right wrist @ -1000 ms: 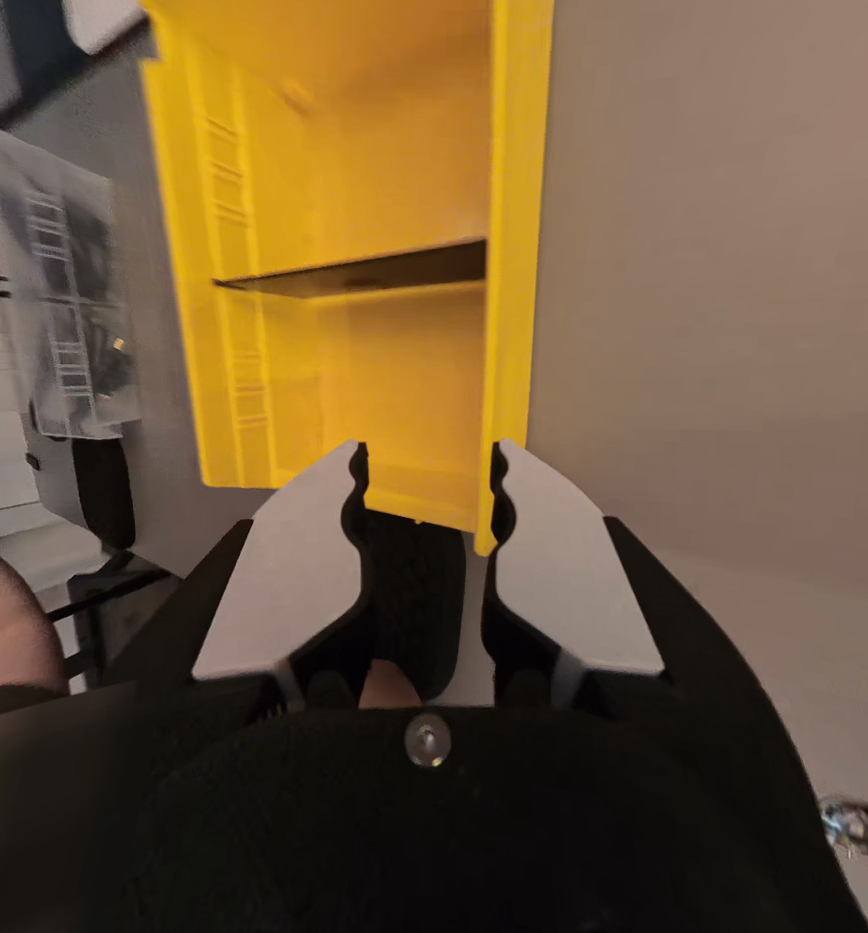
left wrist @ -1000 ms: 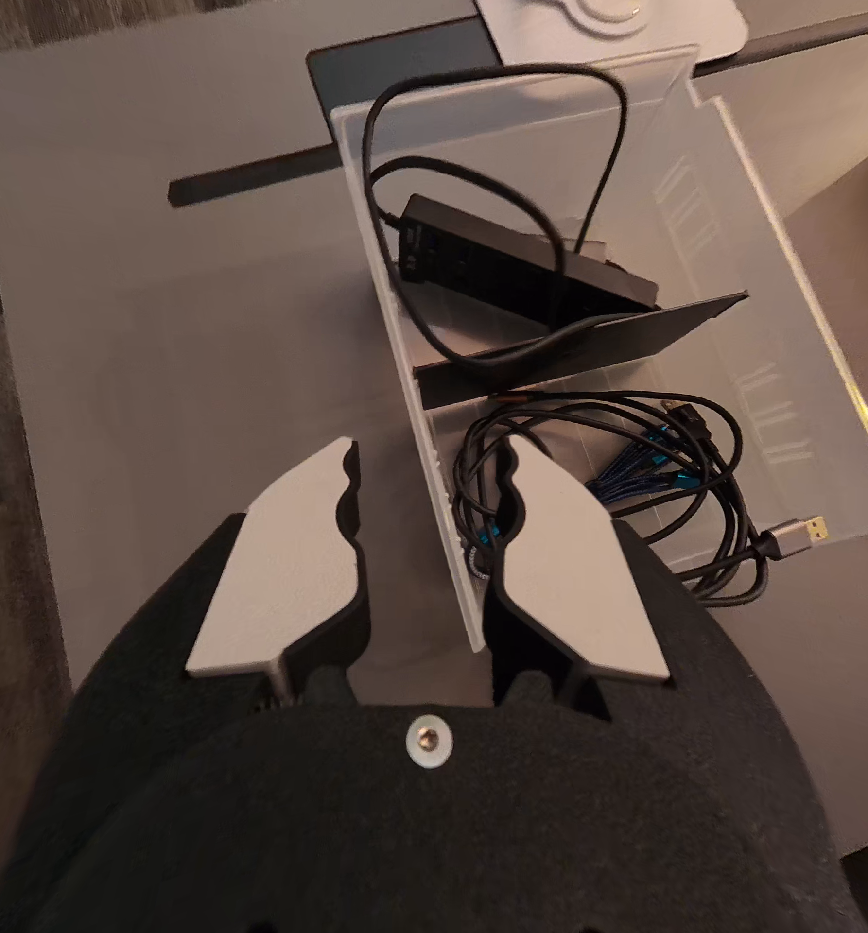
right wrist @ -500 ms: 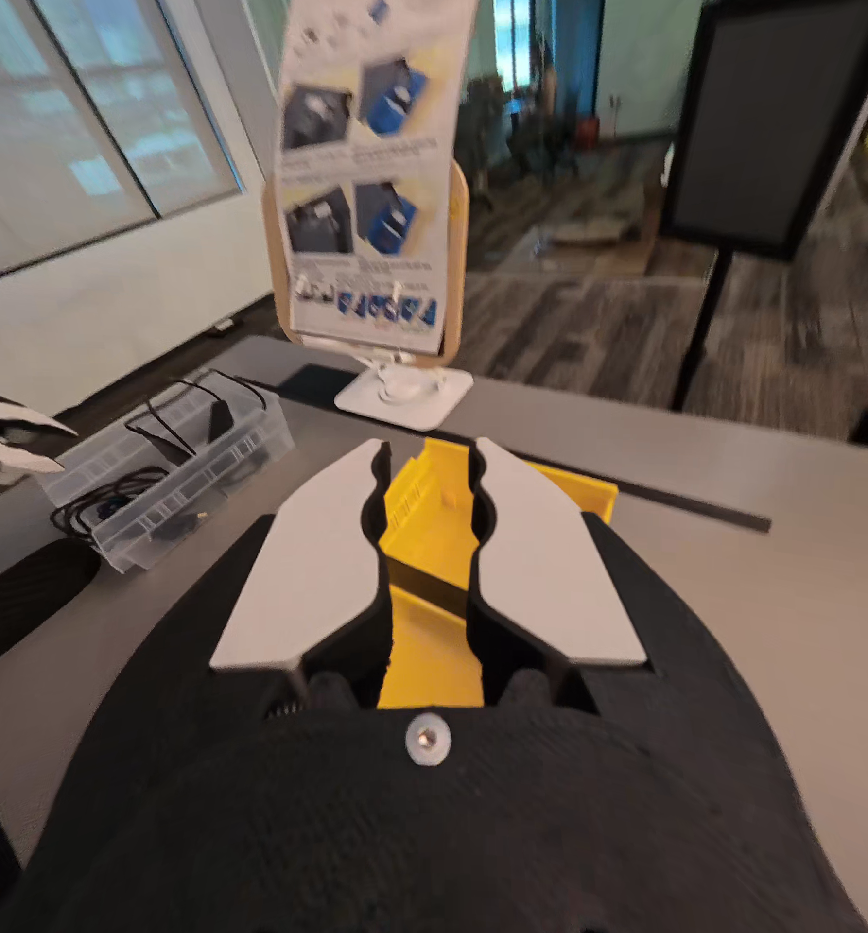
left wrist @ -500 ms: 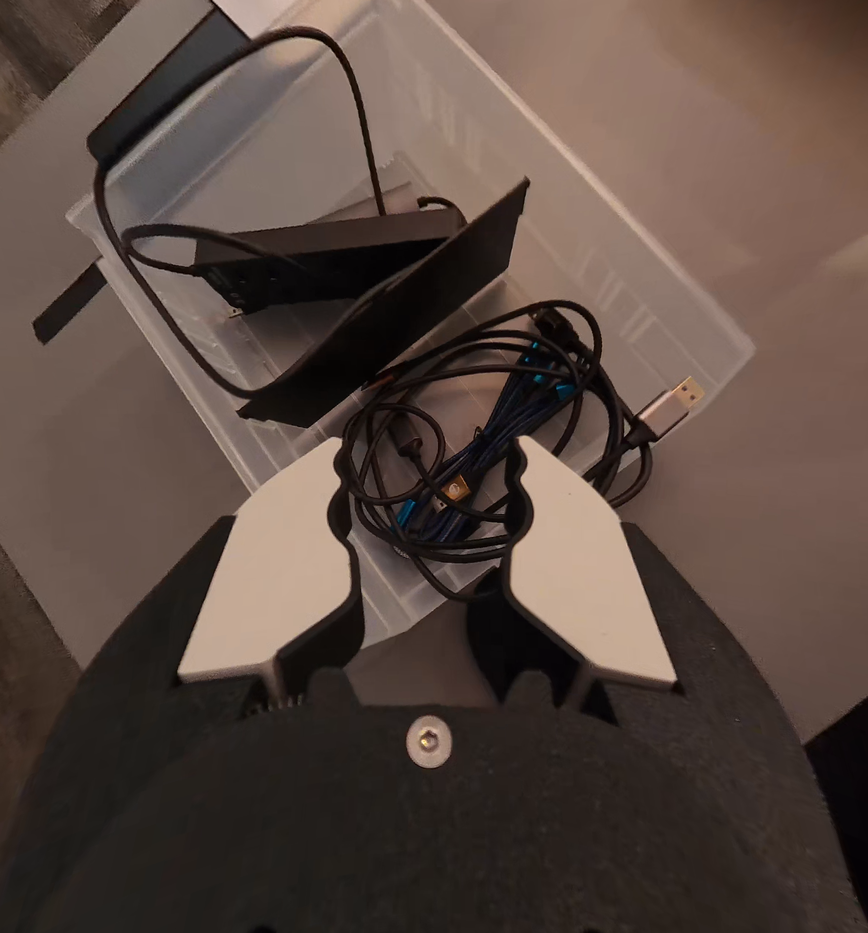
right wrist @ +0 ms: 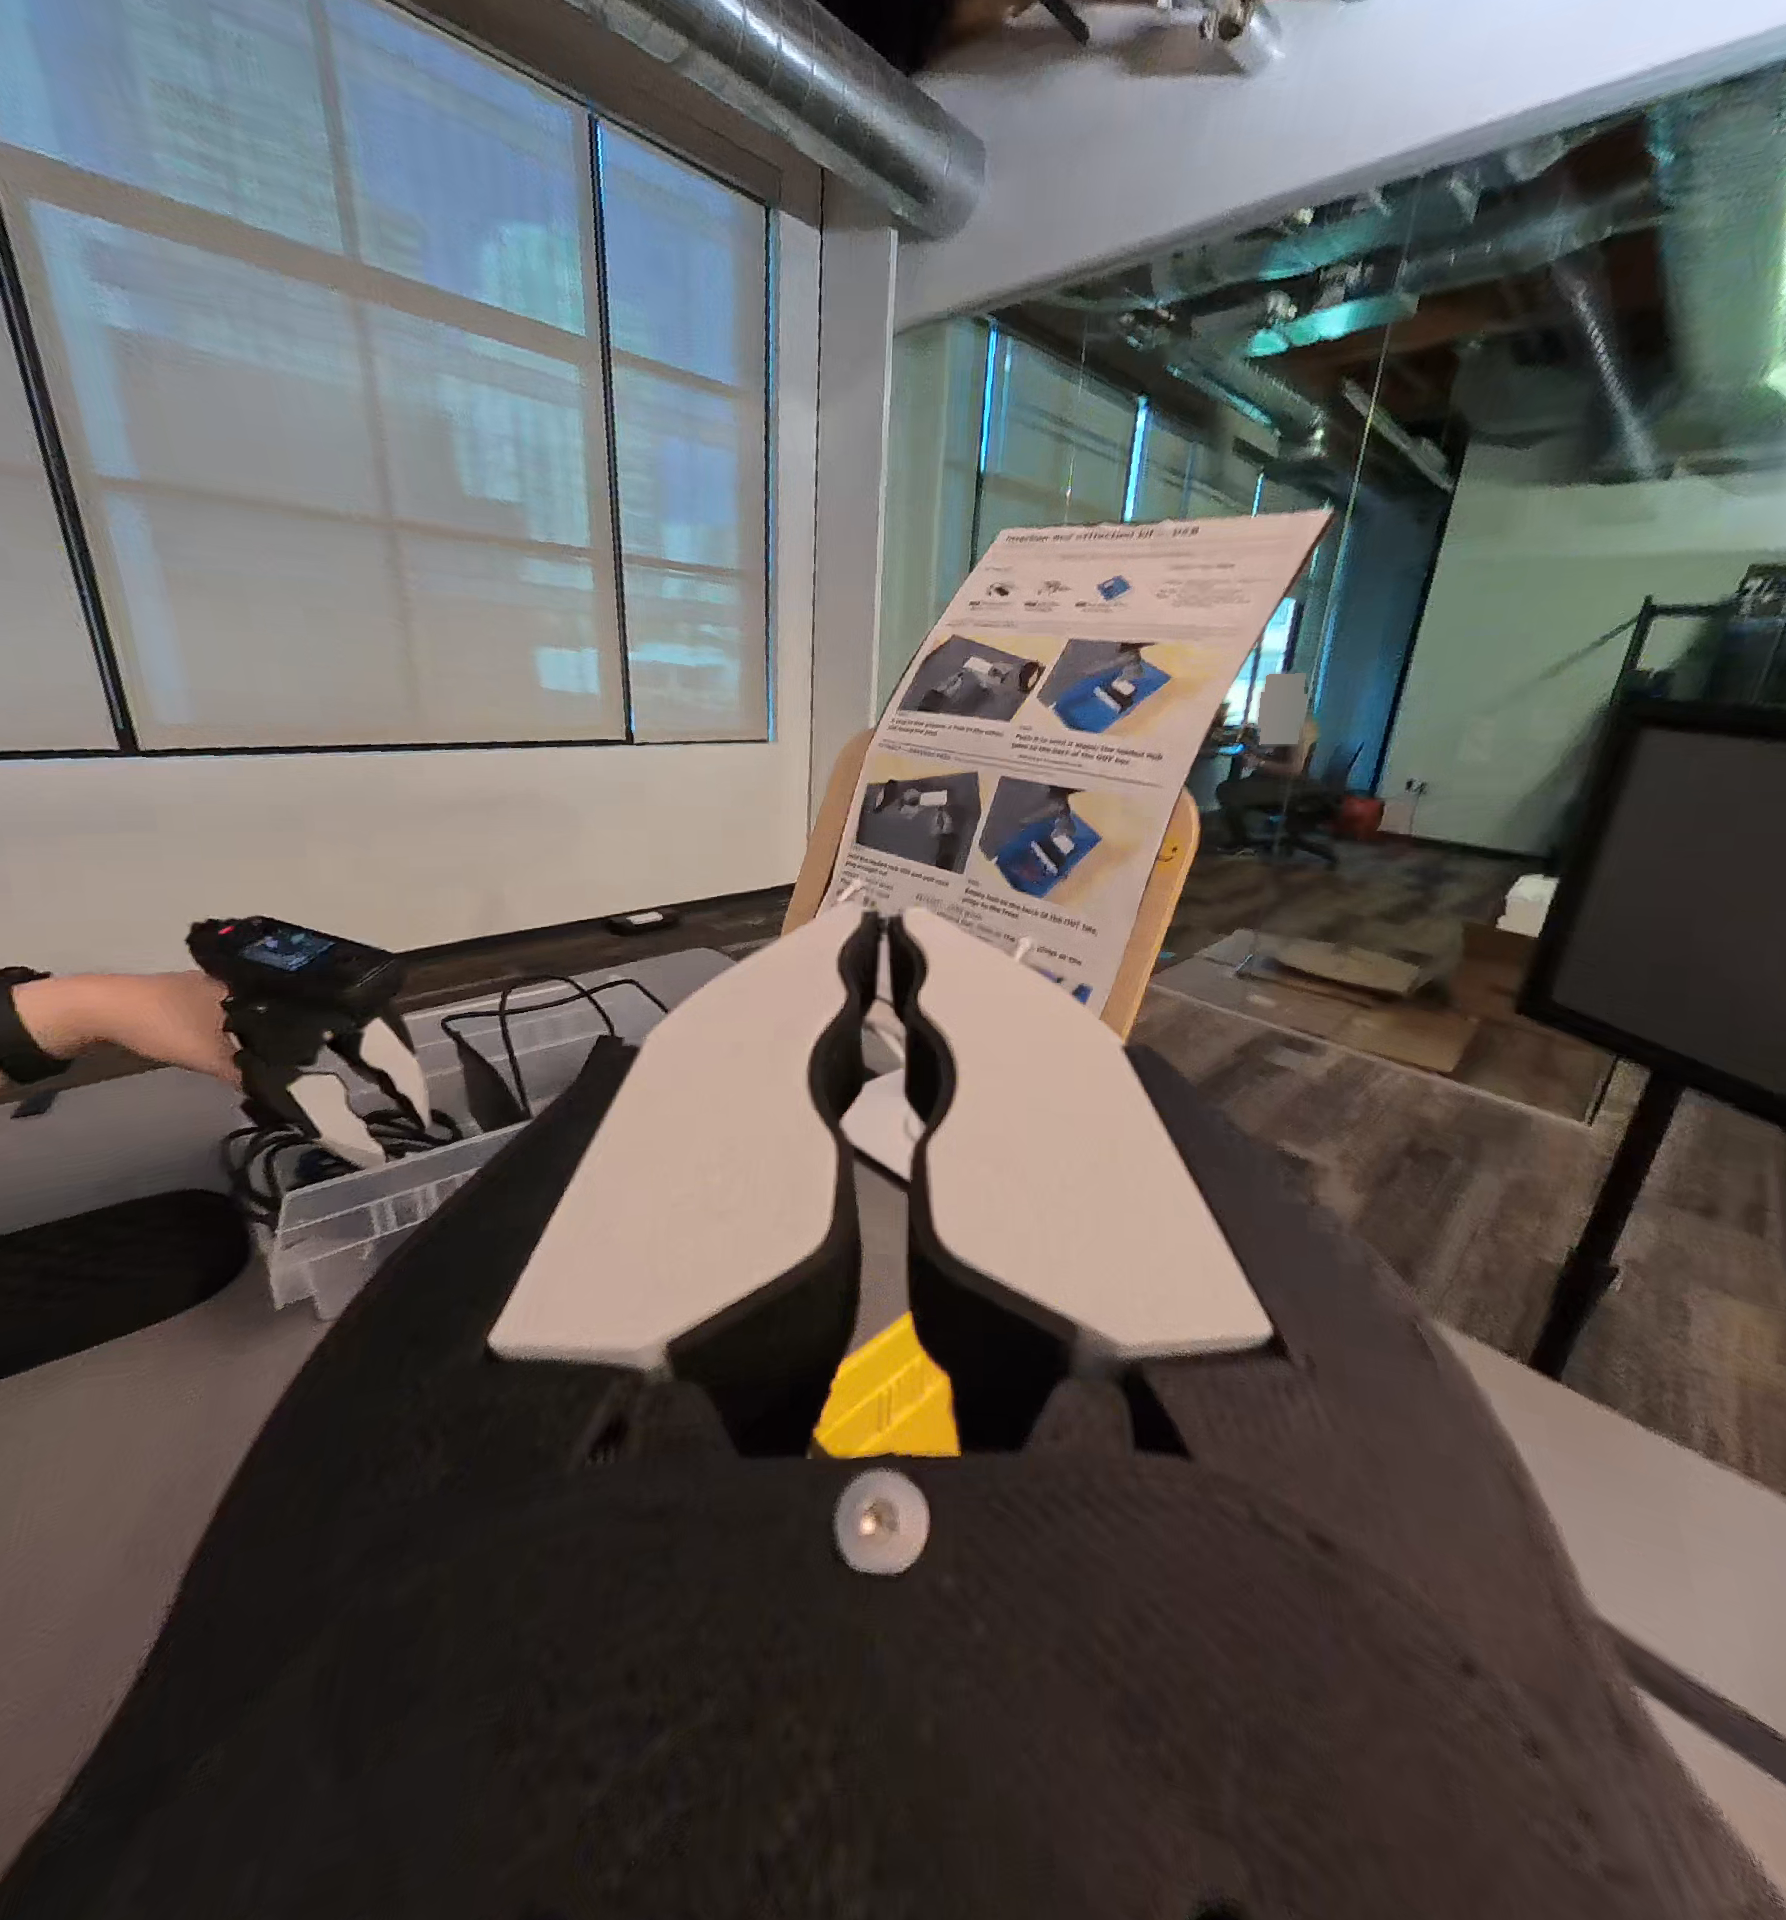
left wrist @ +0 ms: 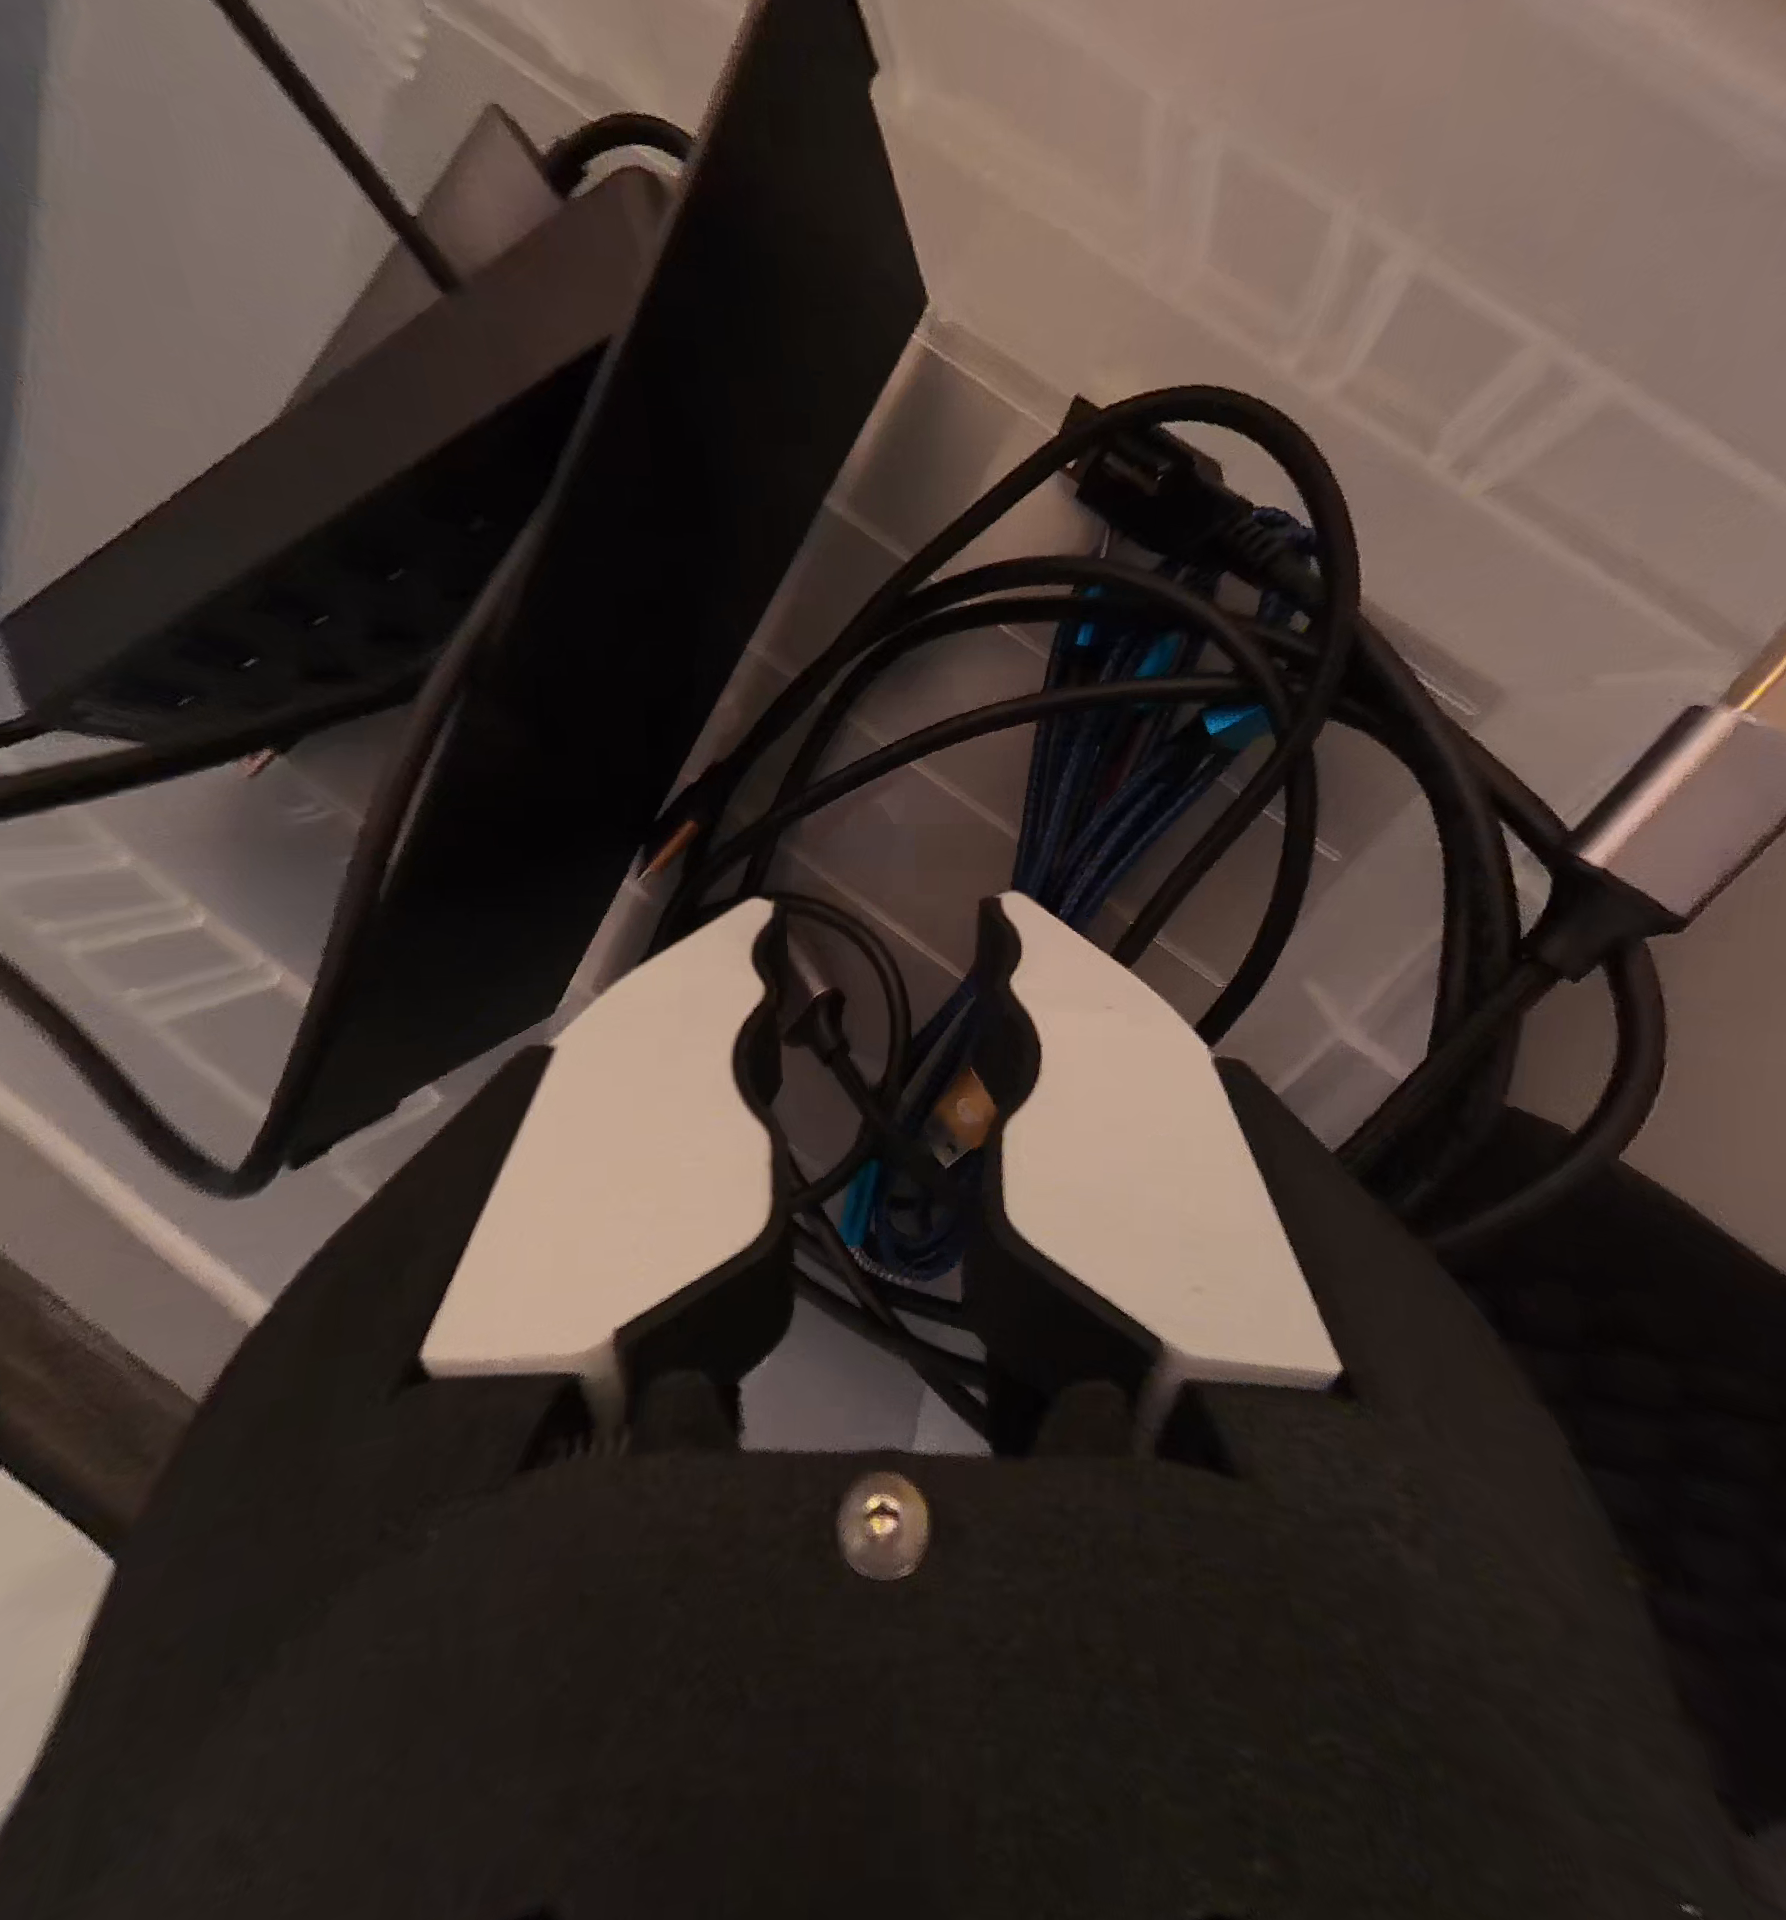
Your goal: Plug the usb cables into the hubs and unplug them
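My left gripper [left wrist: 878, 925] is open, its jaws partly closed, and reaches down into the near compartment of a clear plastic bin [left wrist: 1388, 312]. Its fingers straddle a tangle of black and blue USB cables [left wrist: 1128, 748], with a small gold-tipped plug [left wrist: 962, 1122] between them. A silver USB-A plug [left wrist: 1720, 758] hangs over the bin's right edge. A black hub [left wrist: 297, 561] lies behind a black divider [left wrist: 640, 582]. My right gripper [right wrist: 873, 925] is shut and empty, raised above a yellow bin [right wrist: 884, 1392]. The right wrist view shows the left gripper [right wrist: 349, 1091] at the clear bin [right wrist: 380, 1216].
An instruction sheet on a wooden stand [right wrist: 1055, 748] stands at the back of the grey table [right wrist: 89, 1507]. A black screen on a pole [right wrist: 1720, 914] stands on the floor to the right. A person's forearm [right wrist: 89, 1029] holds the left gripper. About 55 centimetres separates my left fingertips from my right.
My left gripper has dropped into the cable compartment and narrowed around the cables. My right gripper has closed and tilted up from the yellow bin toward the room.
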